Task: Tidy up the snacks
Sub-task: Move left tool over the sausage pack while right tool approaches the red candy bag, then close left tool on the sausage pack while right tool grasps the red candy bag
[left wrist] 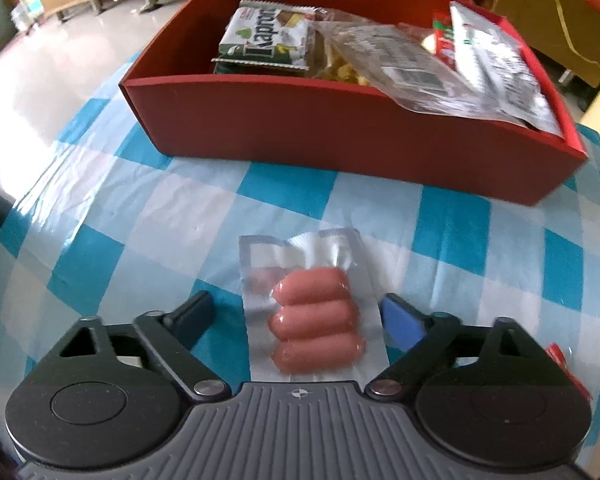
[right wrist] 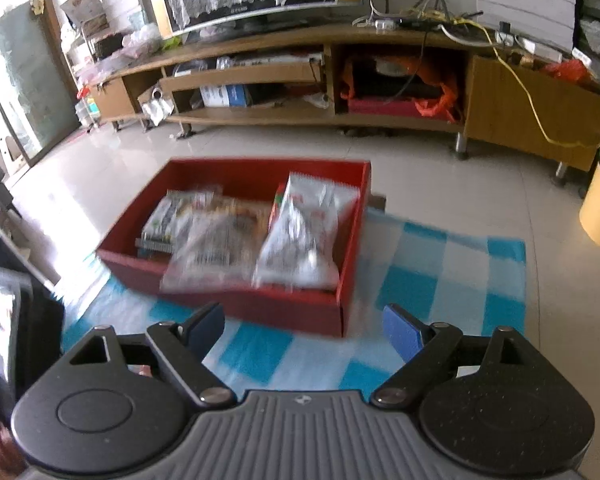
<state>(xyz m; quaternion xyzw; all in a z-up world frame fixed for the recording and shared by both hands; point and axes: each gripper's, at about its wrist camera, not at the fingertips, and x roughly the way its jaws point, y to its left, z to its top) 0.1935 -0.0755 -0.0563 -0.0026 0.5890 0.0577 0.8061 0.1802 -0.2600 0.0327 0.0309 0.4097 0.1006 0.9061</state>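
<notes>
Sausage pack [left wrist: 314, 316] lies flat on the checked cloth [left wrist: 140, 208], between my left gripper's [left wrist: 298, 318] spread fingers, untouched. Beyond their tips sits the red box [left wrist: 340, 136] of snacks. My right gripper [right wrist: 304, 330] hangs wide apart, empty, ahead of the box [right wrist: 284, 312].

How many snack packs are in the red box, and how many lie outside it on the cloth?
In the red box: 4 (green wafer pack, clear pack, red pack, silver pack)
On the checked cloth: 1 (sausage pack)
Total: 5
</notes>
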